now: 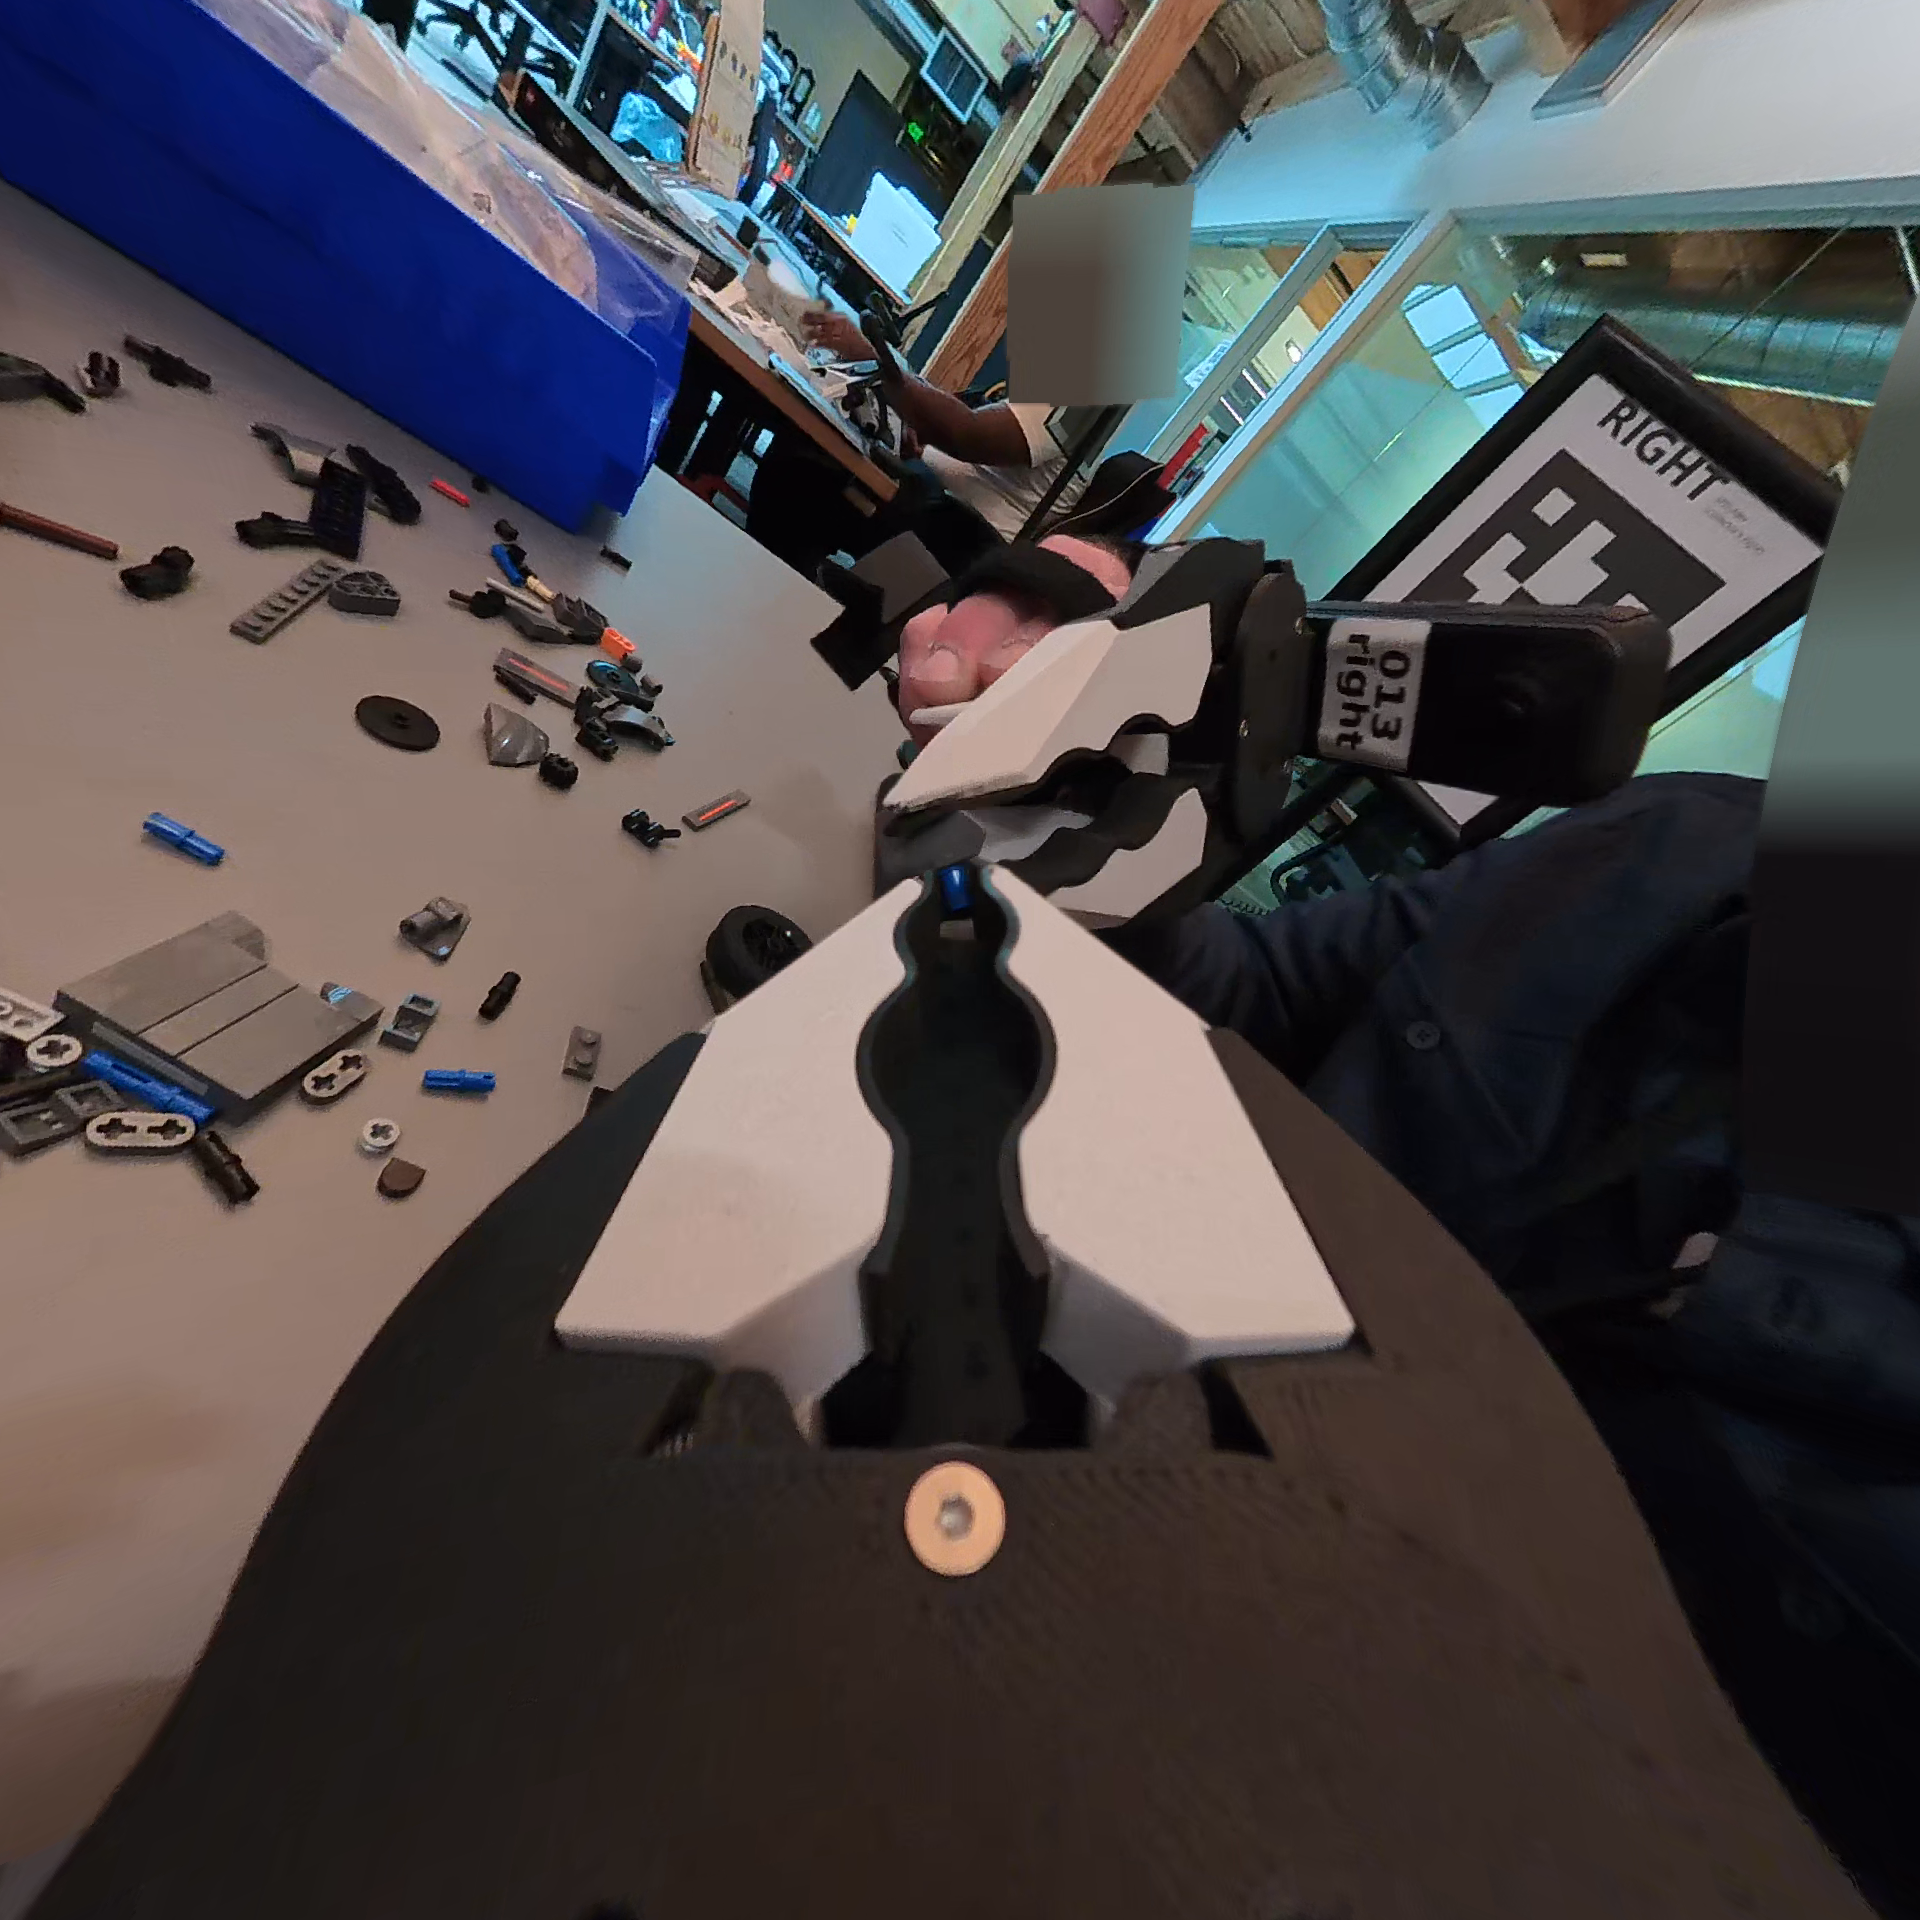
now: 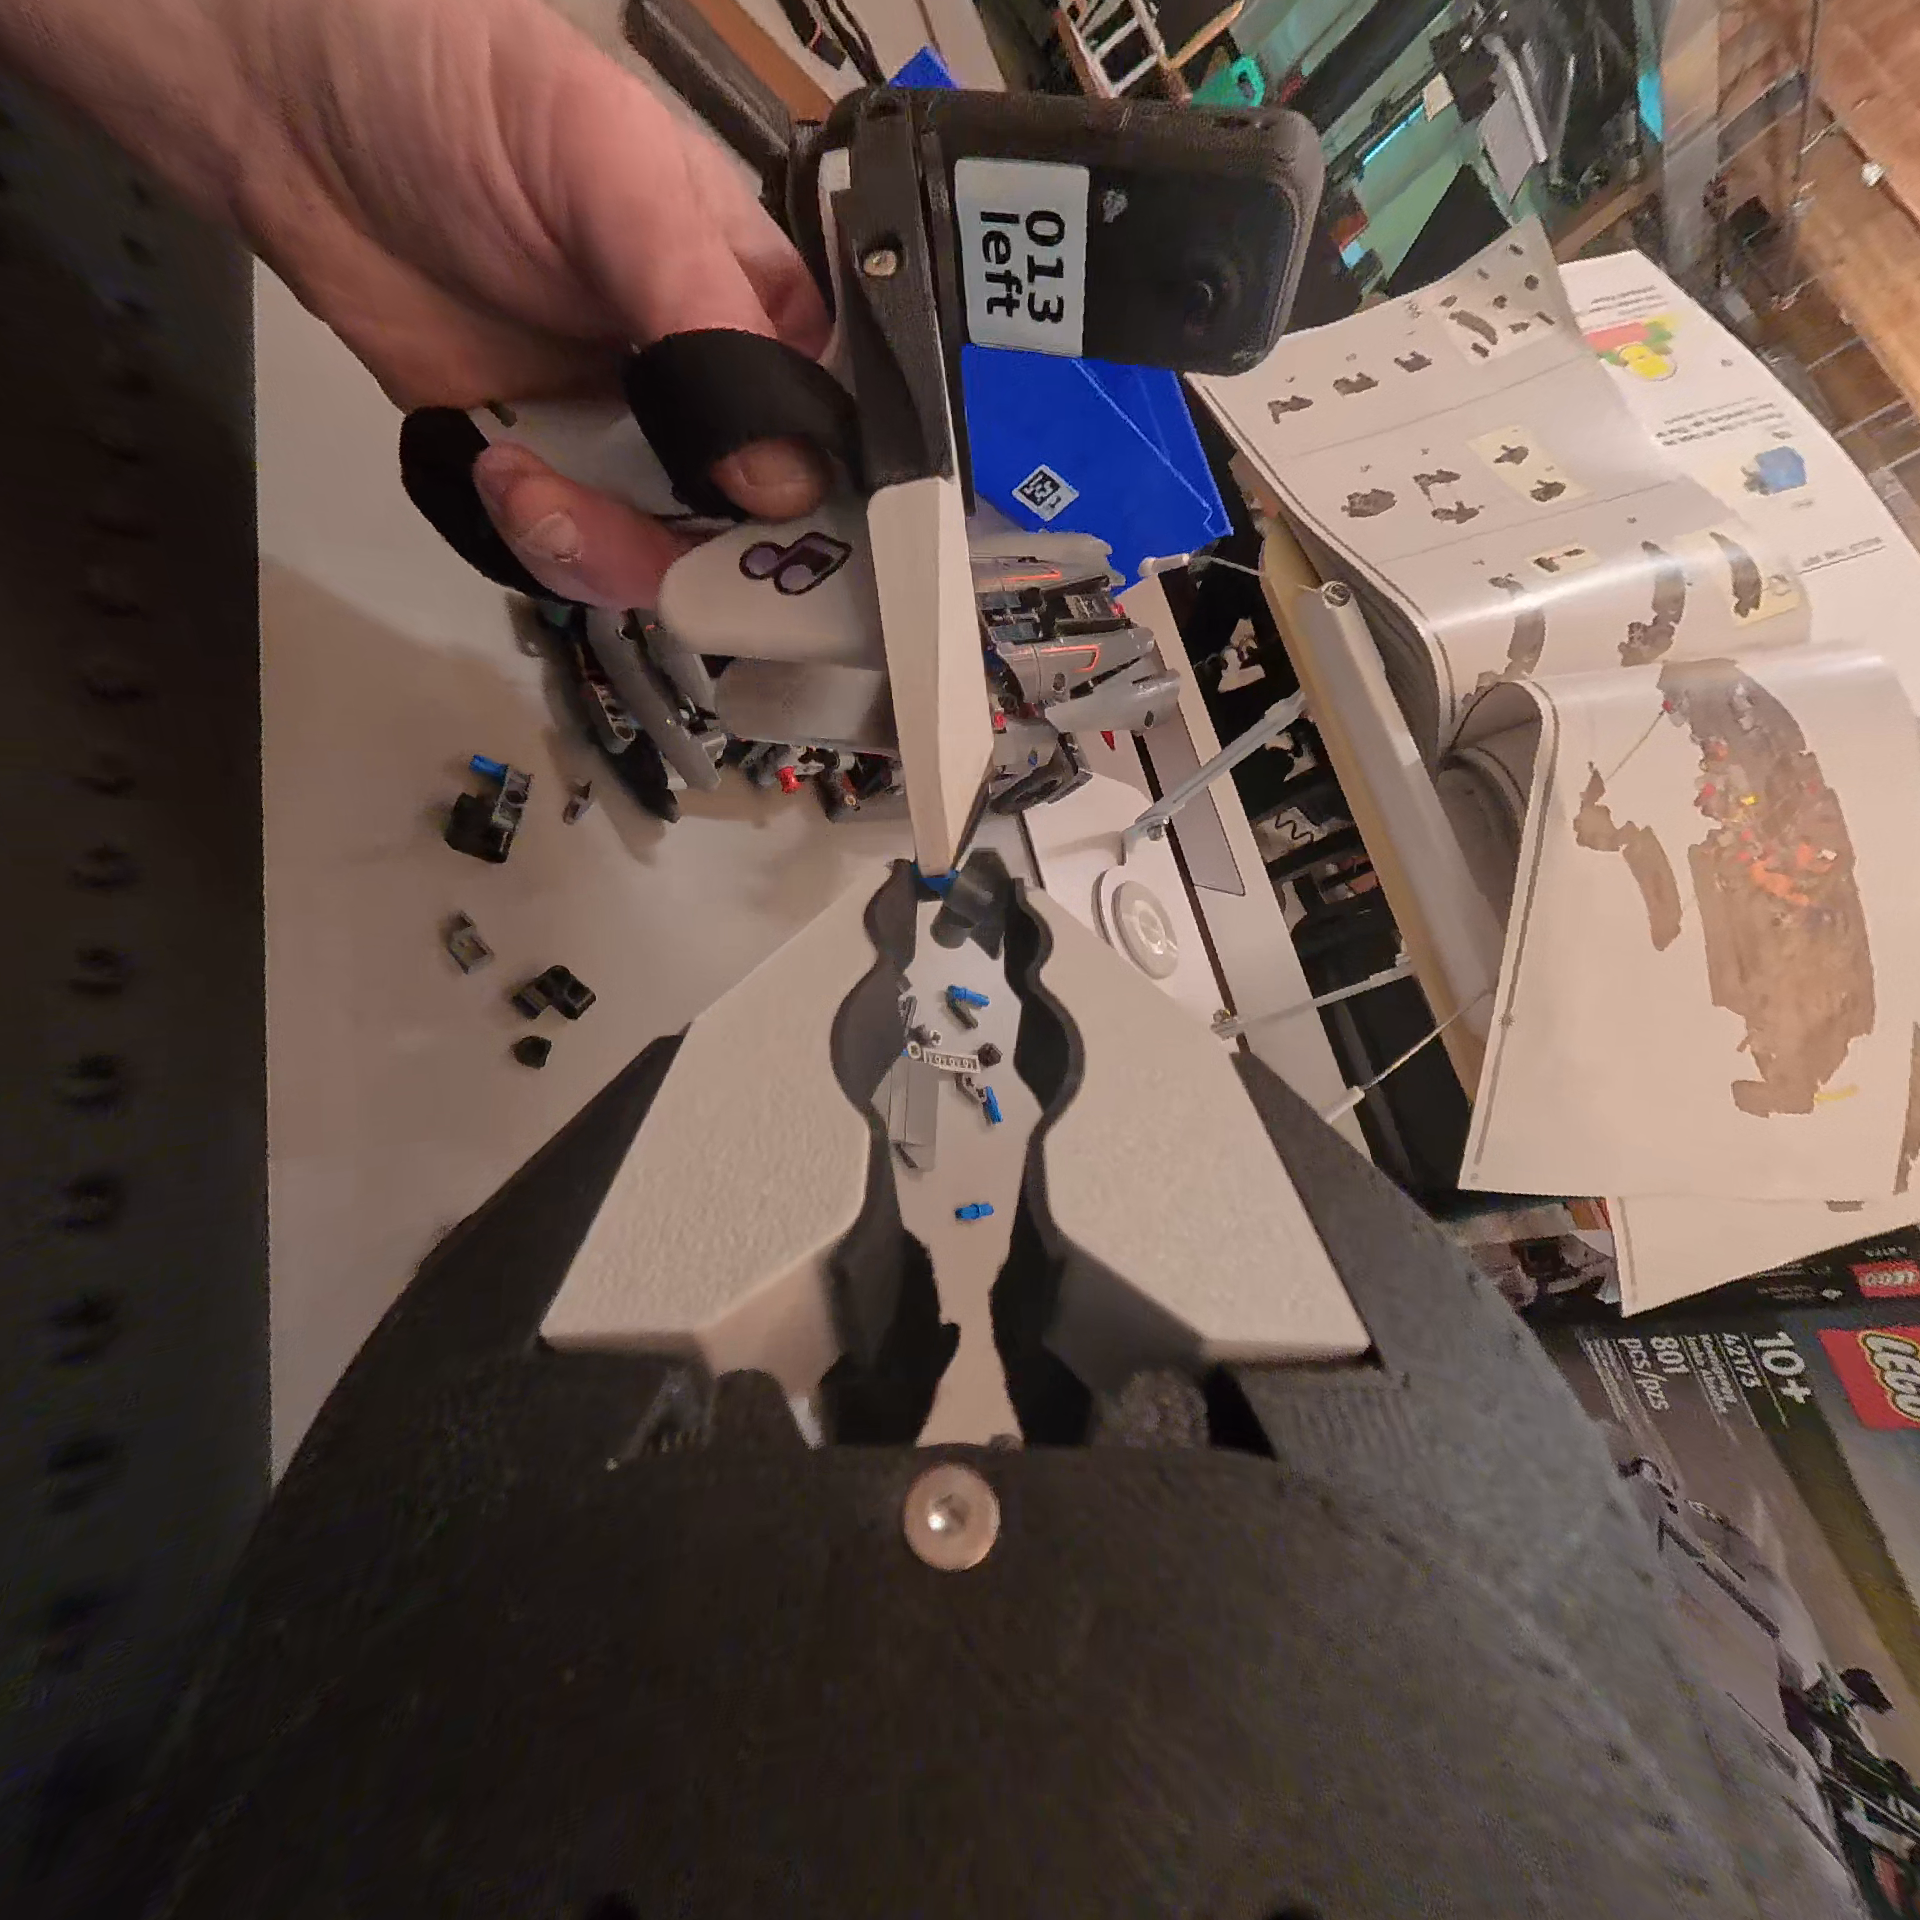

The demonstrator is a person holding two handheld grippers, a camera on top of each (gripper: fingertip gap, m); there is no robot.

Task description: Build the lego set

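My left gripper [image 1: 954, 883] is shut on a small blue pin [image 1: 953, 891], held above the table's edge. My right gripper [image 2: 951, 899] is shut on a small dark grey piece [image 2: 964, 906]. The two grippers meet tip to tip, and the blue pin [image 2: 928, 883] touches the dark piece. The right gripper shows in the left wrist view [image 1: 935, 821], coming in from the right. The left gripper shows in the right wrist view [image 2: 940, 847], coming down from above. A partly built grey lego car [image 2: 1049, 655] stands on the table behind the left gripper.
Loose lego pieces lie across the white table [image 1: 312, 831], among them a grey plate assembly [image 1: 218, 1003], blue pins [image 1: 182, 840] and a black tyre [image 1: 753, 951]. A blue bin [image 1: 312, 208] stands at the back. An open instruction booklet [image 2: 1558, 623] and the set's box [image 2: 1766, 1455] are on the right. My two grippers' fingertips are within a few centimetres of each other. From either gripper's tips it is about 25 cm to the partly built grey lego car [image 2: 1049, 655].
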